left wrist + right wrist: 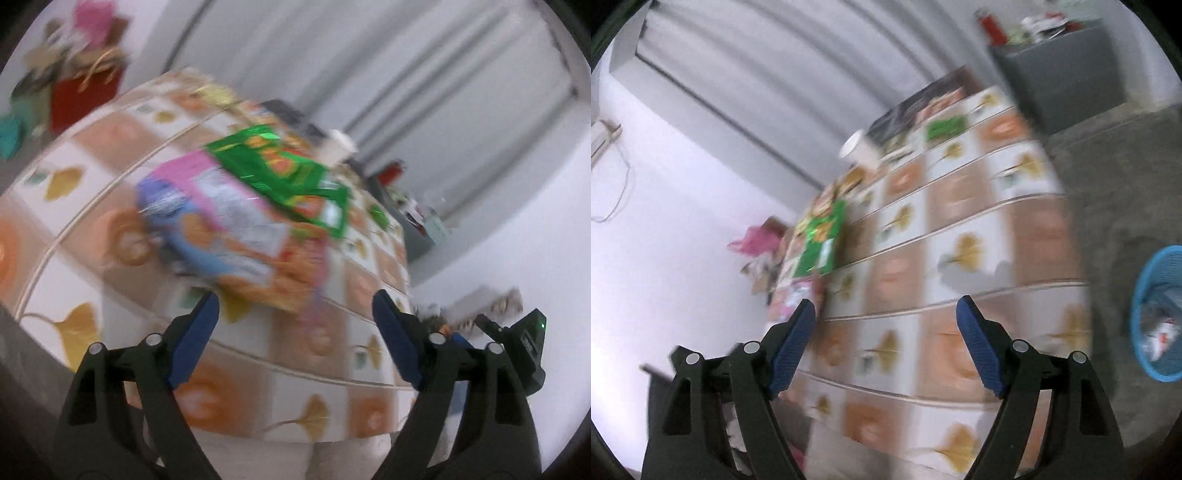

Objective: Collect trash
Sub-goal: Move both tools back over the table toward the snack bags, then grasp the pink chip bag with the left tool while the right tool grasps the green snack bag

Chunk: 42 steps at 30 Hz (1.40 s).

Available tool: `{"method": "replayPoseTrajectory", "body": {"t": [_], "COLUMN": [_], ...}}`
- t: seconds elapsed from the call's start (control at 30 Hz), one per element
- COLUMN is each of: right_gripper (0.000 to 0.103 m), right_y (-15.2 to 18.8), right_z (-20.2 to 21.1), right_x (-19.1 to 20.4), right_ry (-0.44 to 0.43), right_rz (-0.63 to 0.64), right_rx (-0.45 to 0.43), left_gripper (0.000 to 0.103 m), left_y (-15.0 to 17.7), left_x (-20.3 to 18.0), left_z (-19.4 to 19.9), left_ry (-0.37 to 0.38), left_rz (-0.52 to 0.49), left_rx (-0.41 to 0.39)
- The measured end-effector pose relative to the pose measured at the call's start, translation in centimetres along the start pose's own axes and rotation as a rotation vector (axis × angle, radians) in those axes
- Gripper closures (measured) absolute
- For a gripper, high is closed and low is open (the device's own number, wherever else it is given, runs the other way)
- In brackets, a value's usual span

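Note:
Snack wrappers lie on a table with a leaf-patterned cloth (pixel 74 236). In the left wrist view a blue and pink wrapper (pixel 221 229) lies close ahead, with a green wrapper (pixel 284 173) just beyond it. My left gripper (pixel 295 314) hovers open just short of the blue wrapper, nothing between its fingers. In the right wrist view the green wrapper (pixel 823 240) lies along the table's left side, a smaller green piece (pixel 945 127) and a white paper cup (pixel 858 147) farther off. My right gripper (pixel 886 321) stands open above the cloth (pixel 964 206), holding nothing. Both views are blurred.
A blue plastic basket (pixel 1160 314) with scraps inside stands on the grey floor at the right. A grey cabinet (pixel 1063 77) with clutter on top is beyond the table. Red and pink bags (pixel 85 85) sit by the far wall. White curtains hang behind.

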State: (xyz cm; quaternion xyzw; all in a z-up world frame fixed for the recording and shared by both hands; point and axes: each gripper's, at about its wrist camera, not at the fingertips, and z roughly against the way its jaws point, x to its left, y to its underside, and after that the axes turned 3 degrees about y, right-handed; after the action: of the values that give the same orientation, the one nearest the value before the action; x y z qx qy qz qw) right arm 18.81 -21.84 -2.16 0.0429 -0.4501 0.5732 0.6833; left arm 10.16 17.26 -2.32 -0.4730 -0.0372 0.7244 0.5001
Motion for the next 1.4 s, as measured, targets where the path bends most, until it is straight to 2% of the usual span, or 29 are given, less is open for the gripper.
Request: {"method": "replayPoseTrajectory", "body": {"t": [0.2, 0.33, 0.37, 0.47, 0.6, 0.73, 0.83, 0.97, 1.03, 1.13, 1.3, 1.4], "right_gripper": [0.026, 0.026, 0.026, 0.026, 0.026, 0.026, 0.028, 0.039, 0.041, 0.051, 0.08, 0.09], "right_y": [-1.9, -3.6, -4.1, -5.1, -6.1, -6.3, -6.2, -5.7, -5.6, -5.7, -5.8, -5.9], "right_z": [-7.3, -11.6, -13.1, -16.3, -19.6, -22.1, -23.3, -24.4, -24.5, -24.9, -24.6, -23.9], "right_x": [3.9, 4.7, 4.8, 5.0, 5.0, 5.4, 5.8, 6.0, 6.1, 5.9, 5.4, 5.2], "right_ry": [-0.058, -0.112, -0.122, -0.136, -0.123, -0.128, -0.129, -0.13, -0.132, -0.135, -0.15, -0.167], "right_rz": [-0.002, -0.052, -0.074, -0.109, -0.138, -0.15, -0.154, -0.15, -0.15, -0.161, -0.172, -0.178], "right_rx": [0.103, 0.151, 0.166, 0.204, 0.234, 0.268, 0.285, 0.307, 0.306, 0.306, 0.3, 0.288], "left_gripper": [0.034, 0.039, 0.043, 0.047, 0.061, 0.071, 0.078, 0.084, 0.087, 0.091, 0.094, 0.096], "left_y": [-1.1, -1.6, -1.8, -2.3, -2.8, -3.0, -3.2, -3.4, -3.5, -3.5, -3.6, -3.6], "left_x": [4.9, 5.9, 6.1, 5.9, 5.7, 5.7, 6.1, 6.6, 6.8, 7.0, 7.2, 7.1], "left_z": [-1.8, -2.9, -3.3, -3.9, -4.5, -5.0, -5.2, -5.4, -5.4, -5.3, -4.8, -4.4], "left_ry": [-0.004, -0.013, -0.019, -0.04, -0.096, -0.142, -0.152, -0.149, -0.147, -0.151, -0.146, -0.142], "left_rz": [0.158, 0.194, 0.202, 0.19, 0.148, 0.106, 0.109, 0.125, 0.132, 0.134, 0.139, 0.135], "left_rx": [0.011, 0.004, 0.007, -0.005, -0.014, -0.017, -0.023, -0.029, -0.03, -0.039, -0.063, -0.075]}}
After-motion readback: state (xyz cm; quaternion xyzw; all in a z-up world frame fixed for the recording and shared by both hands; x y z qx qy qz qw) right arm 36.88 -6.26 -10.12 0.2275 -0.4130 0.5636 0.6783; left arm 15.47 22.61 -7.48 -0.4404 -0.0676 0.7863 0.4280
